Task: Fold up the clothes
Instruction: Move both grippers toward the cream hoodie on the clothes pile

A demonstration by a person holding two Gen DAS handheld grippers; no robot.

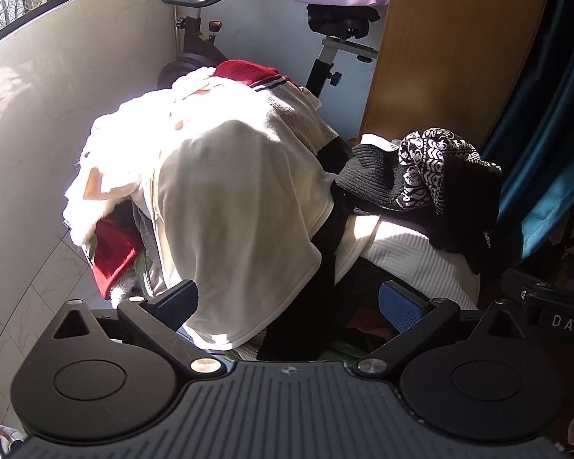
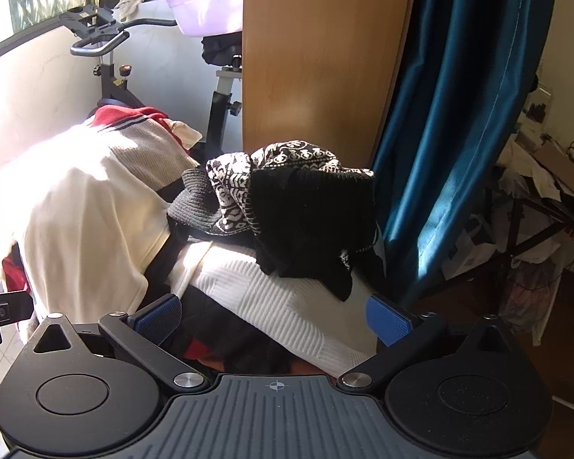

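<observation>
A heap of clothes fills both views. A cream garment [image 1: 241, 206] drapes over the top of the heap in bright sun, and its lower hem hangs between the wide-apart pads of my left gripper [image 1: 292, 302], which is open and not pressing on it. A black and white patterned knit [image 1: 428, 164] lies at the right on a white ribbed garment [image 1: 409, 252]. My right gripper [image 2: 275, 315] hovers open over the white ribbed garment [image 2: 279, 298], just below the patterned knit [image 2: 287, 187], holding nothing. A red garment [image 1: 113, 256] shows low on the left.
An exercise bike [image 1: 195, 30] stands behind the heap by a pale wall. A lilac basin [image 2: 206, 4] sits above it. A wooden panel [image 2: 317, 61] and a teal curtain [image 2: 451, 114] close off the right. A cluttered rack [image 2: 535, 199] stands far right.
</observation>
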